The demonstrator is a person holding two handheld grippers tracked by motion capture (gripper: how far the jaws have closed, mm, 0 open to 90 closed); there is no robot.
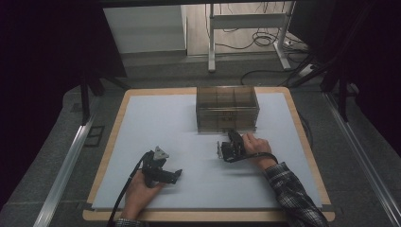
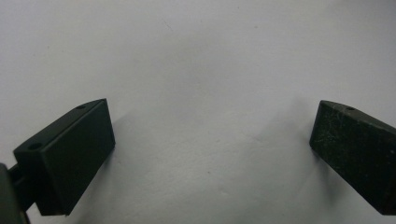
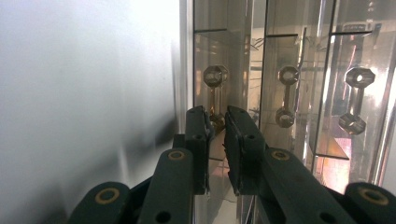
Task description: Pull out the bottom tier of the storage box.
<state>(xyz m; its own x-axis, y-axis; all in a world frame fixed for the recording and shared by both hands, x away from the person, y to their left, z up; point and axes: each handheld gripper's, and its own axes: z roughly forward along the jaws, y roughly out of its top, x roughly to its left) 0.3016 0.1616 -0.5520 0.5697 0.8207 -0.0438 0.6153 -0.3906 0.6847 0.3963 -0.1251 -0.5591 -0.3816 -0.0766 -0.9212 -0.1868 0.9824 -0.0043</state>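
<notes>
A clear brownish drawer box (image 1: 227, 108) stands at the back middle of the white table sheet (image 1: 156, 123). My right gripper (image 1: 232, 137) is turned on its side against the box's front. In the right gripper view its jaws (image 3: 218, 123) stand nearly together, shut on the end of one metal drawer handle (image 3: 215, 77). Two more handles (image 3: 286, 95) (image 3: 355, 100) show on the neighbouring drawer fronts. My left gripper (image 1: 177, 174) rests low near the front left, far from the box. Its jaws (image 2: 212, 140) stand wide open over bare sheet, with nothing between them.
The sheet lies on a wooden table top (image 1: 113, 137) whose rim shows all round. Beyond the far edge are a white desk frame (image 1: 246, 21) and loose cables (image 1: 265, 40) on the floor. A metal rail (image 1: 71, 156) runs along the left side.
</notes>
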